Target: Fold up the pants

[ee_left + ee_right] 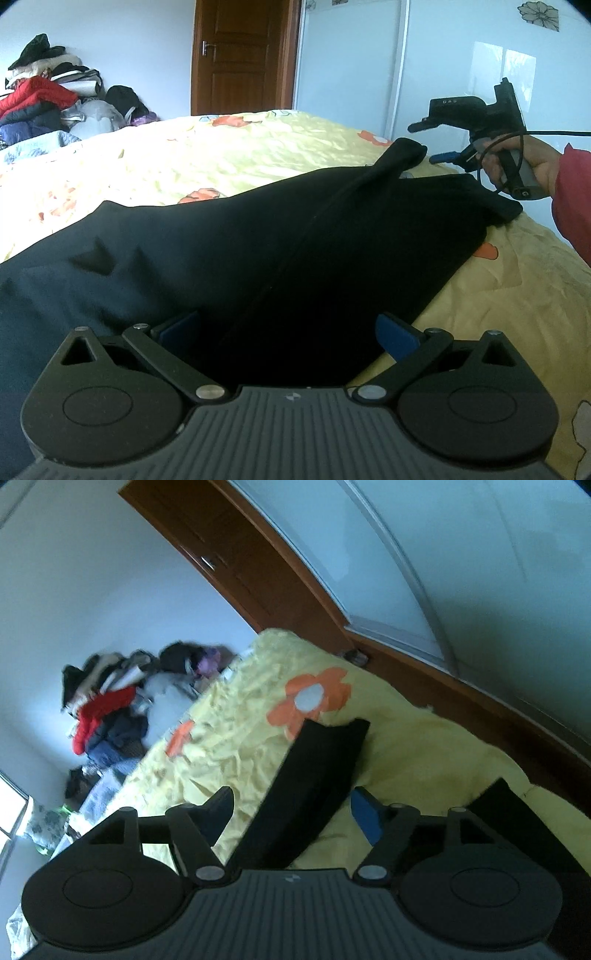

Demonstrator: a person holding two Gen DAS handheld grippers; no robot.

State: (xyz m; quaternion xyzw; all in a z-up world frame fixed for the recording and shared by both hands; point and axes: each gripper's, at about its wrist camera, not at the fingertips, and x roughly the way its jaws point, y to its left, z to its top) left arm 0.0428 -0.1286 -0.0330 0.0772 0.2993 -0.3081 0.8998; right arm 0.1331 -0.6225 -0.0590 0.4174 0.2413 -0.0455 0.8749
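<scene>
In the left wrist view the left gripper [288, 332] hangs low over the near end of the black pants [236, 251]; its 2 blue pads stand wide apart, the dark cloth lies between and under them, and nothing is pinched yet. The pants are spread on the yellow flowered bedspread [192, 155], with 1 long seam that runs from the gripper toward the far end. If this gripper closes now, it may take only the top layer, or also the bedspread beside the right pad; then the fold would drag the sheet.

In the right wrist view the right gripper [291, 808] is also wide open; a strip of the pants rises between its pads, but I cannot tell if a pad touches it. This view is tilted and a little blurred, so I judge the gripper is moving; a fast move could let the strip slip away.

Farther off, the raised dark end near the right gripper could flop back and wrinkle; the clothes pile [48, 96] and the door [240, 55] are well apart from the work.
</scene>
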